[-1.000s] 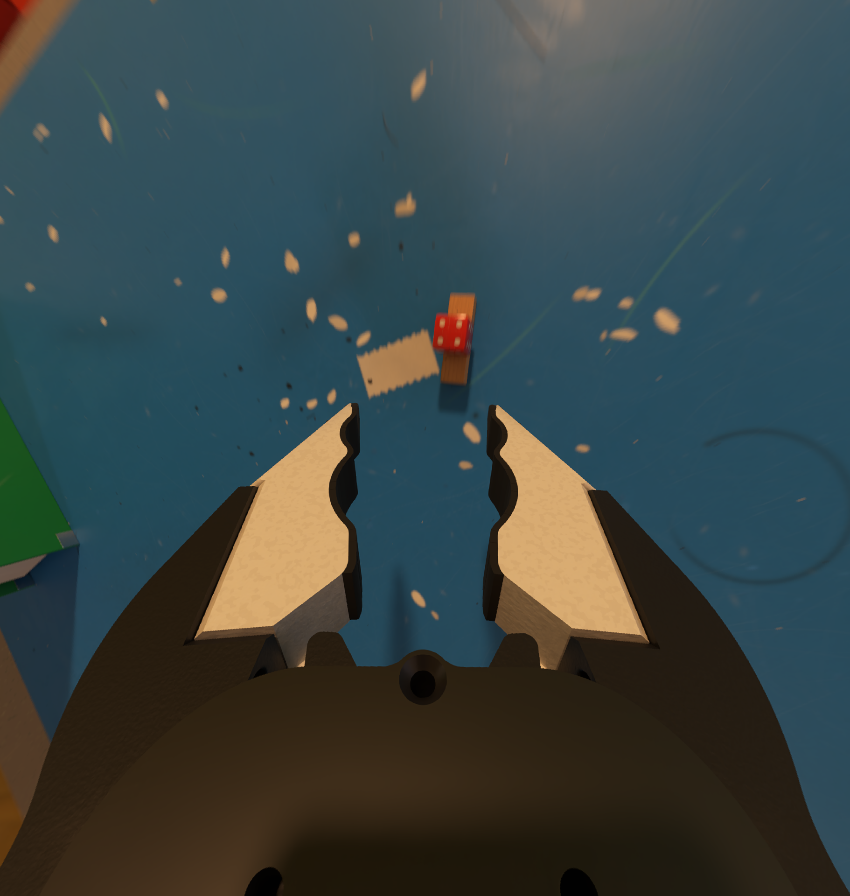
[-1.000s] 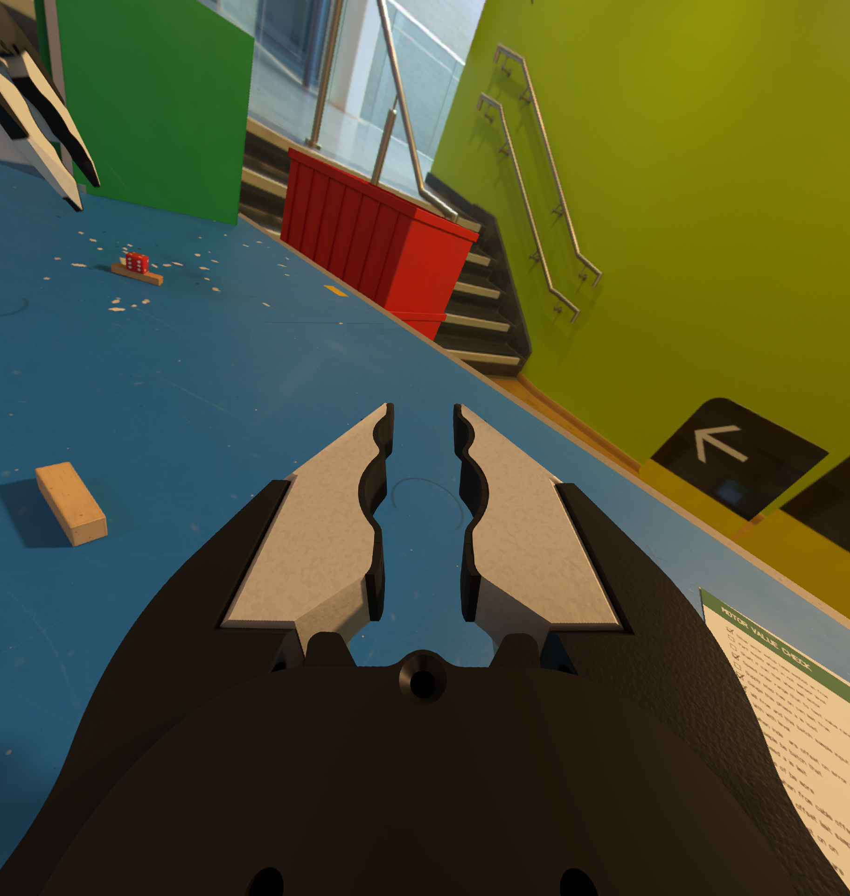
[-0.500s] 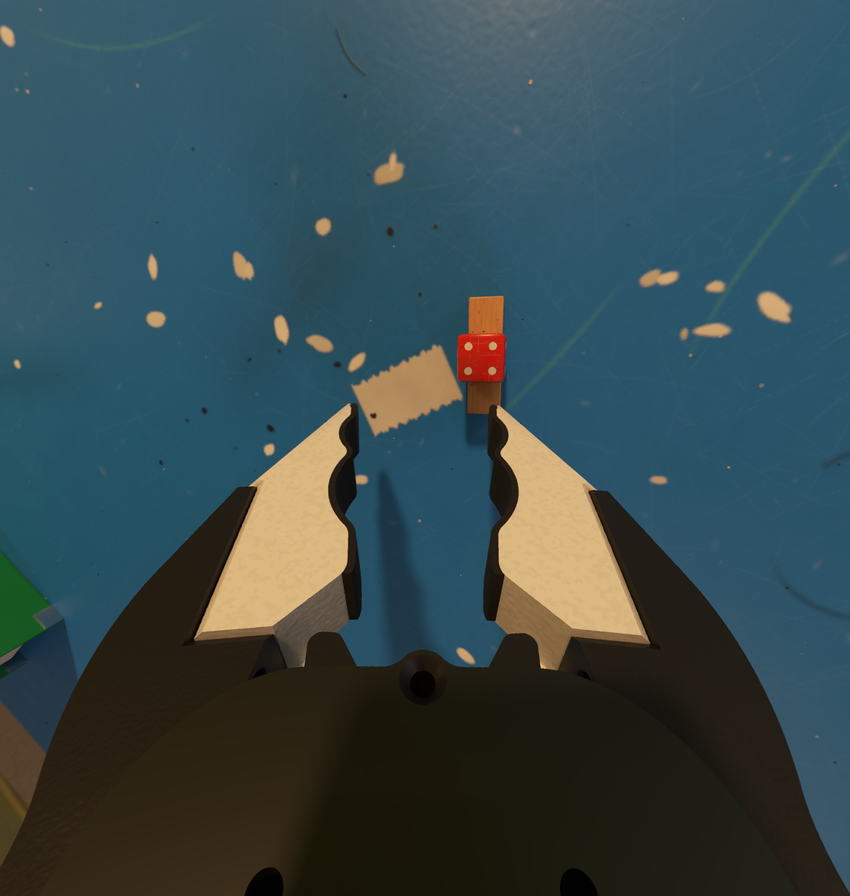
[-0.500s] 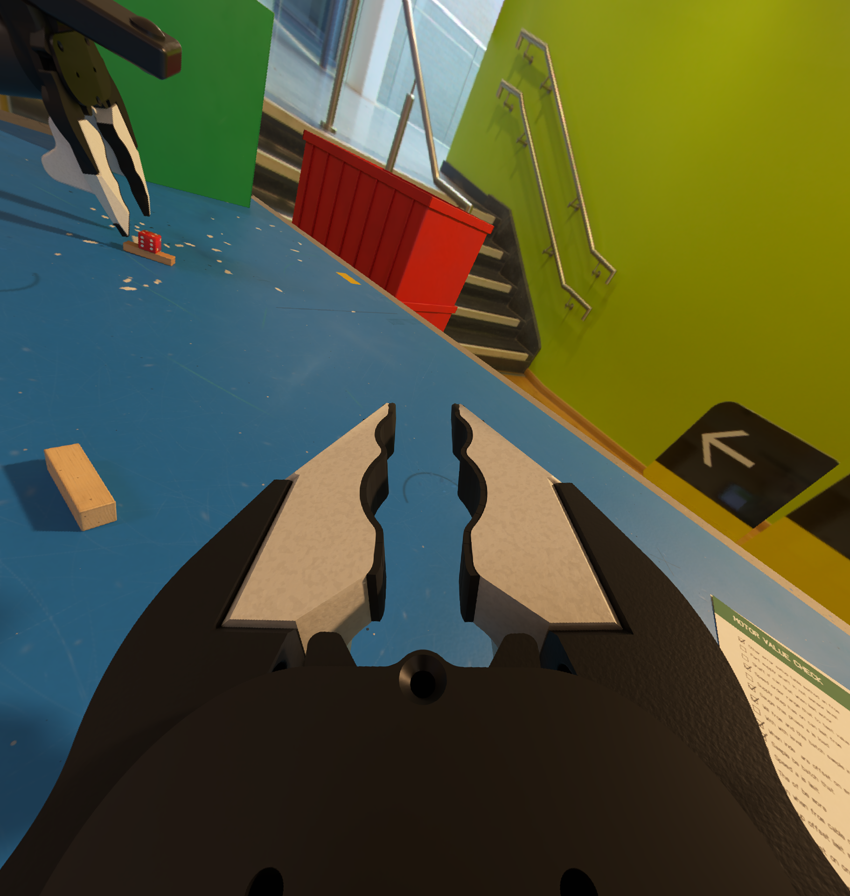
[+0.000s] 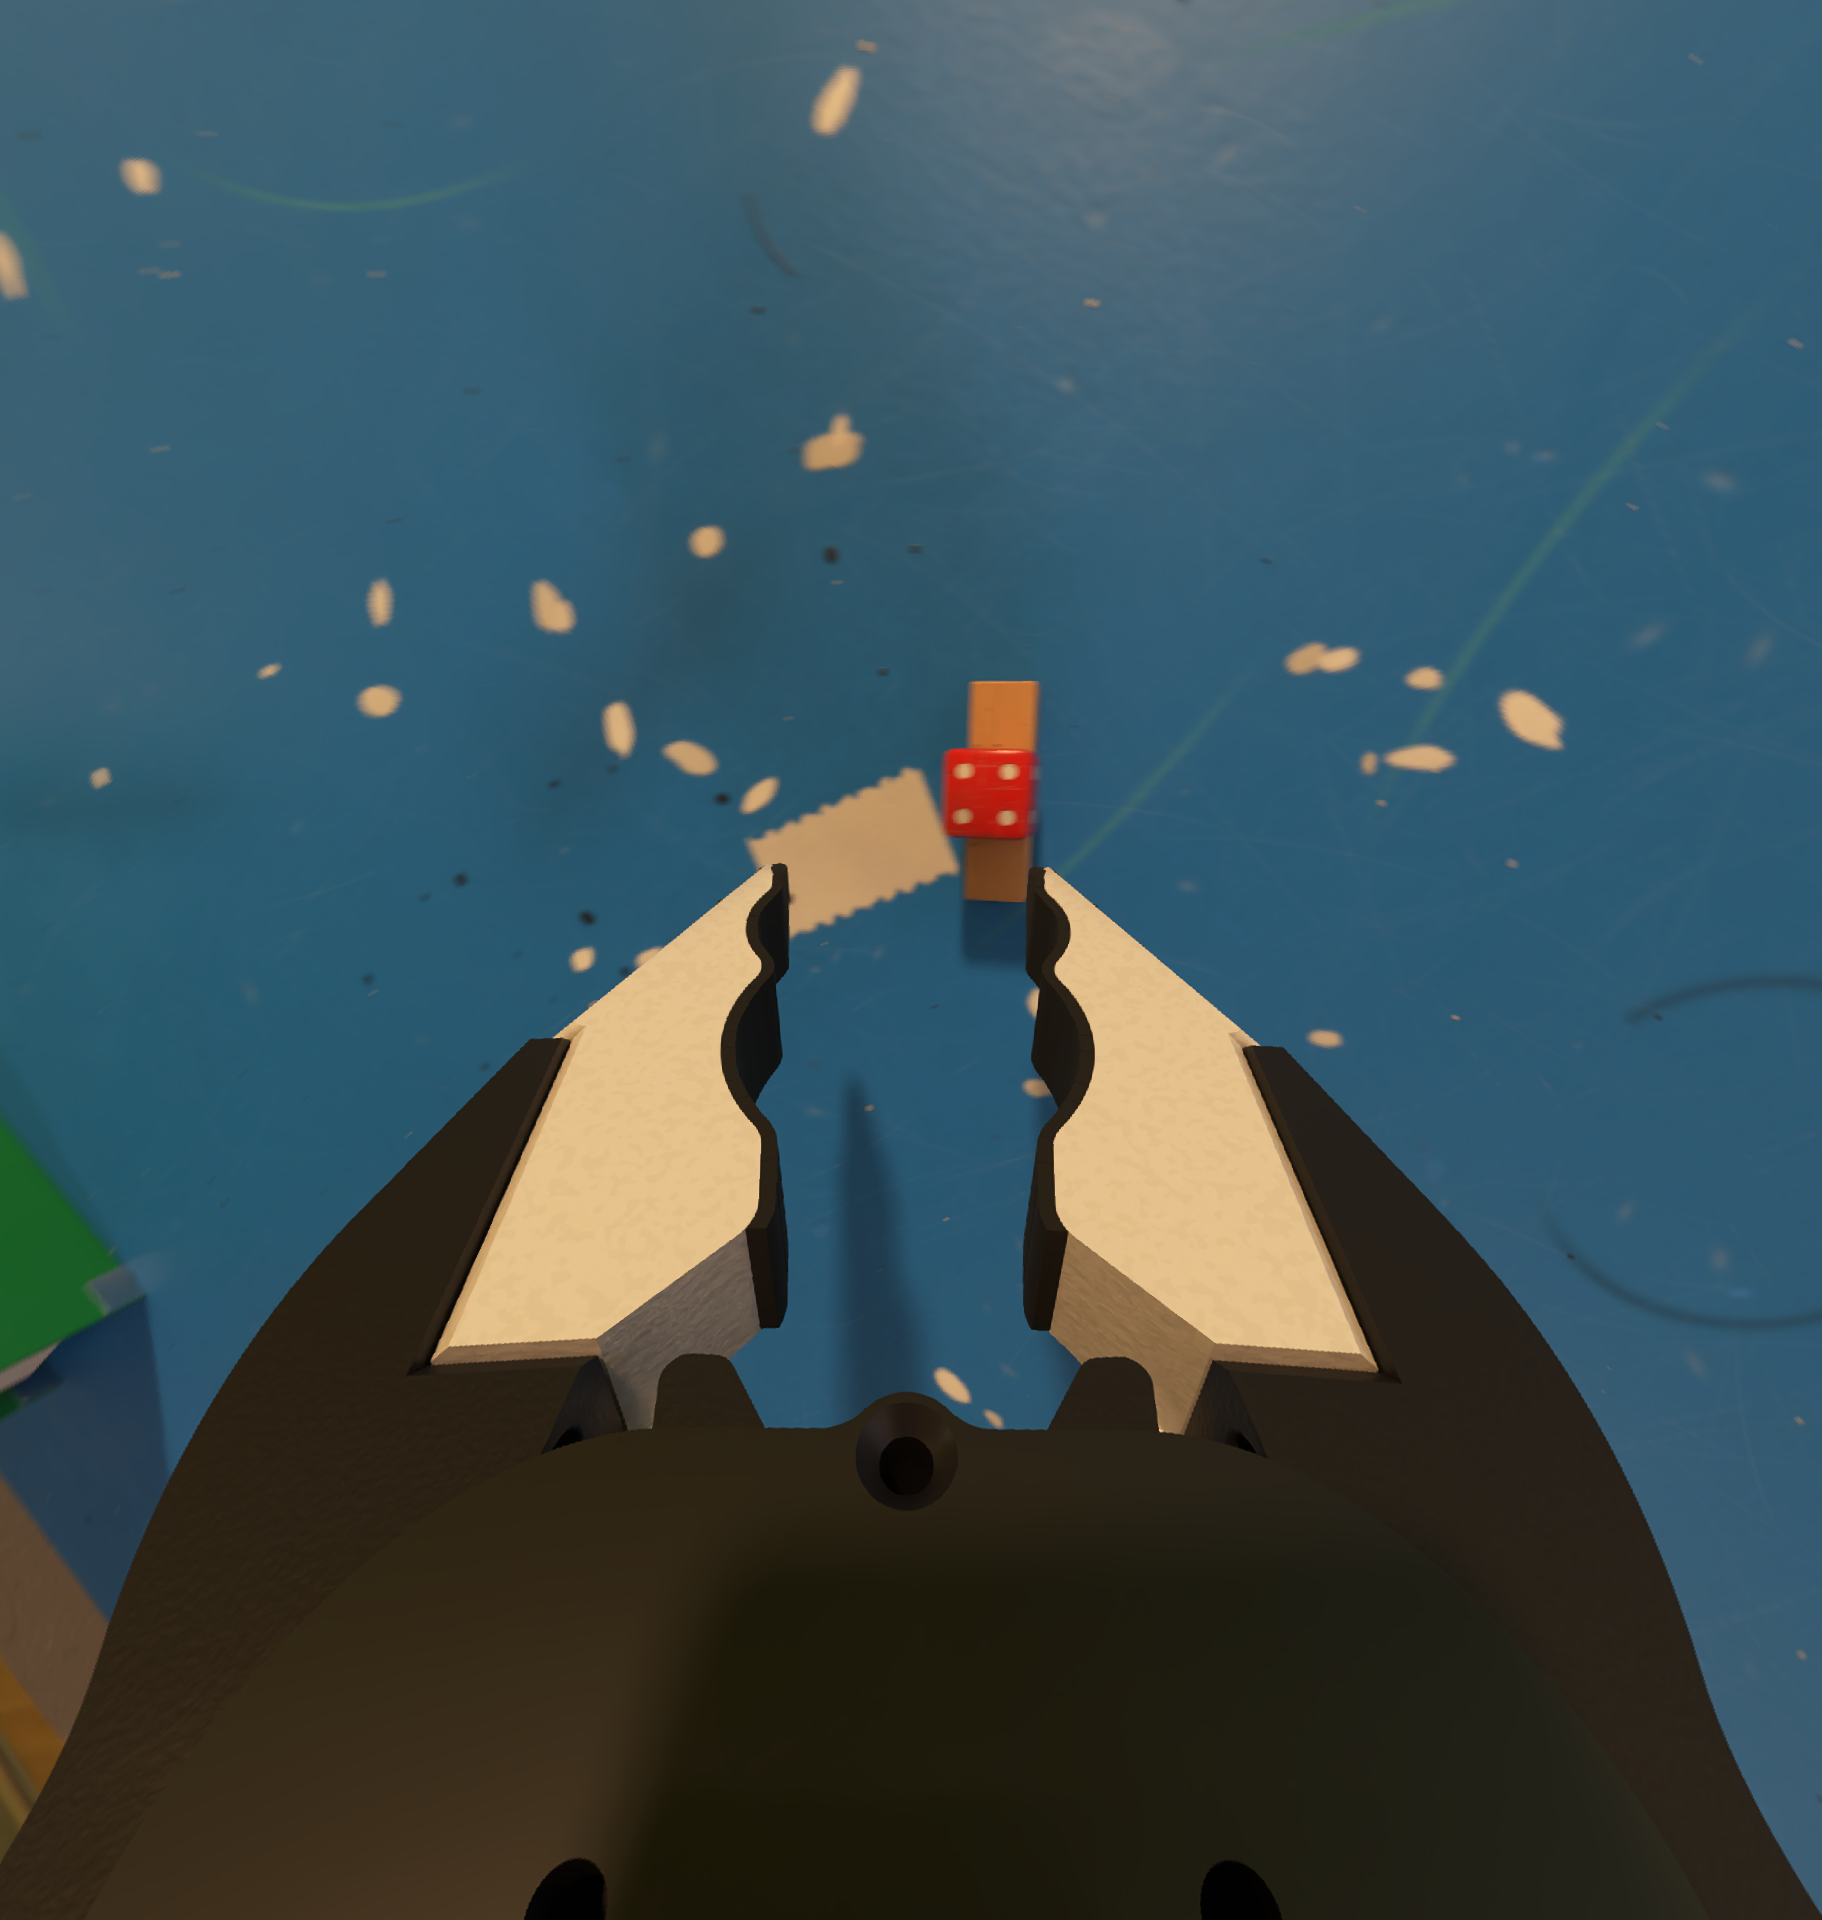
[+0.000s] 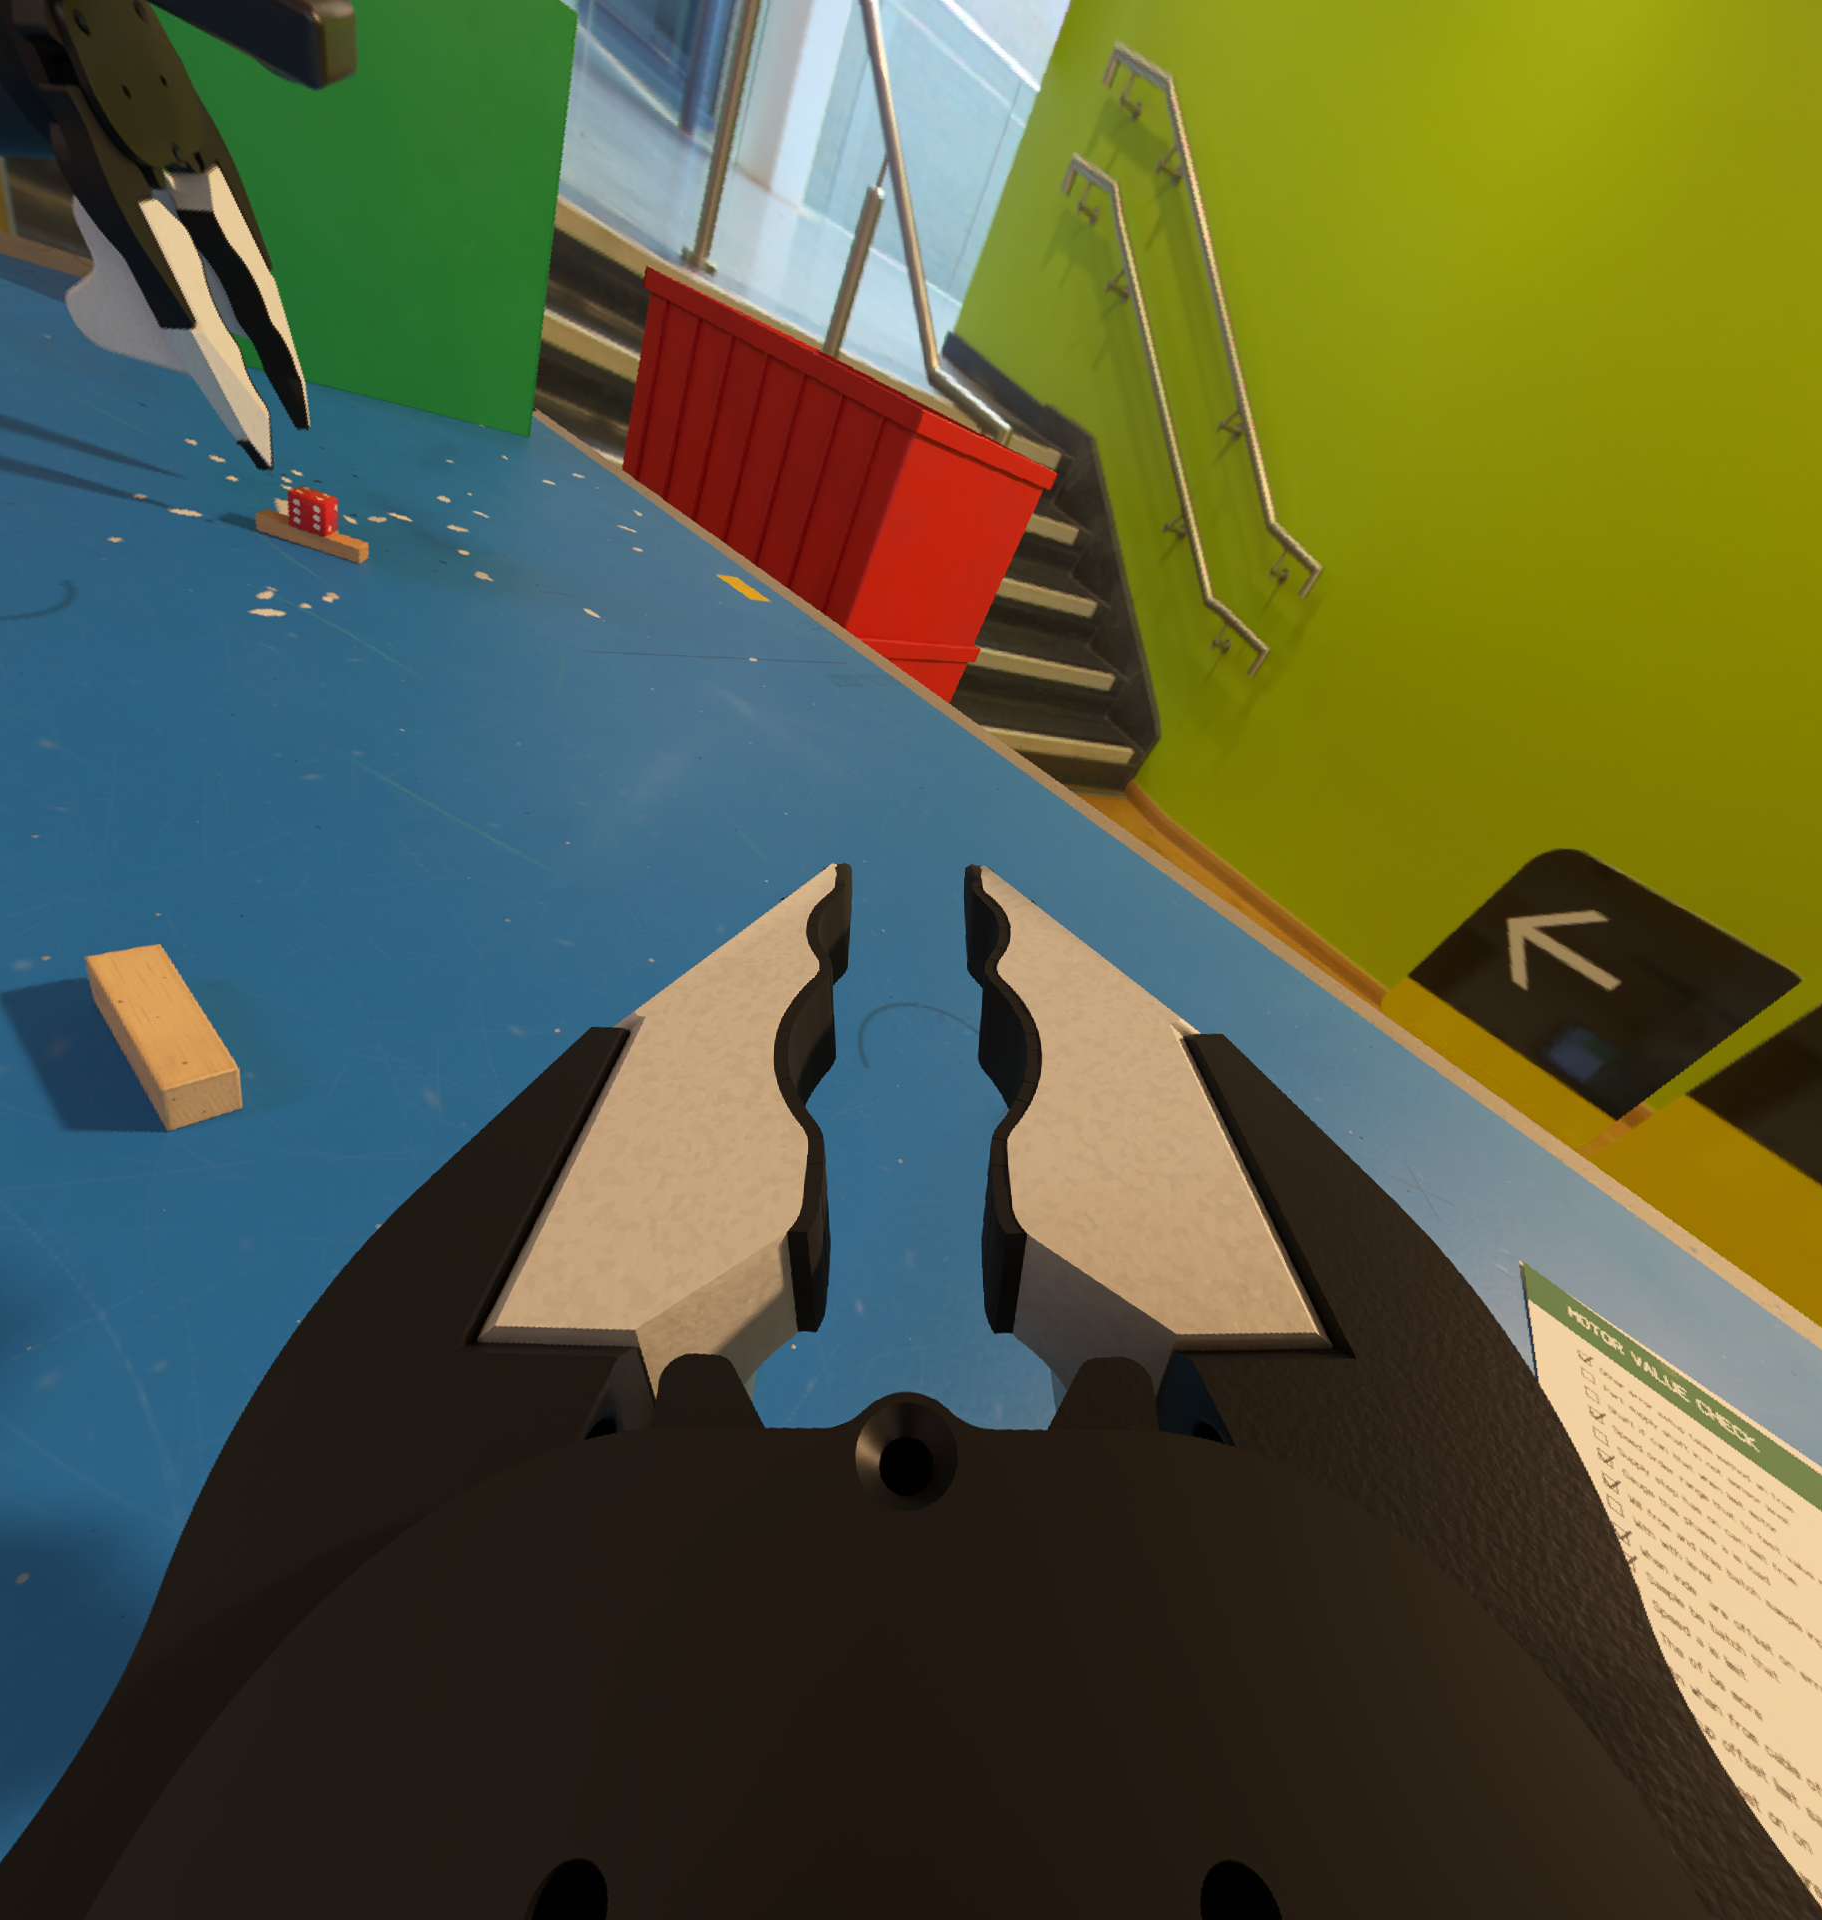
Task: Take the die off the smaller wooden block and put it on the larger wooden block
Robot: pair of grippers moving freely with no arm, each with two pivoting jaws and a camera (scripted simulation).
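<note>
Currently small red die on thin brown wooden block, left gripper jaws apart just near it, empty, right gripper jaws apart, empty, pale larger wooden block left of it.

Red die, white pips, four up, sits on the small thin block, lying flat on the blue table. Larger, paler block lies flat, well apart, top bare.

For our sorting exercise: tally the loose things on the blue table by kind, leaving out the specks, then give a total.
Wooden blocks: 2 (small, large)
Die: 1
Paper sheet: 1
Total: 4
</note>
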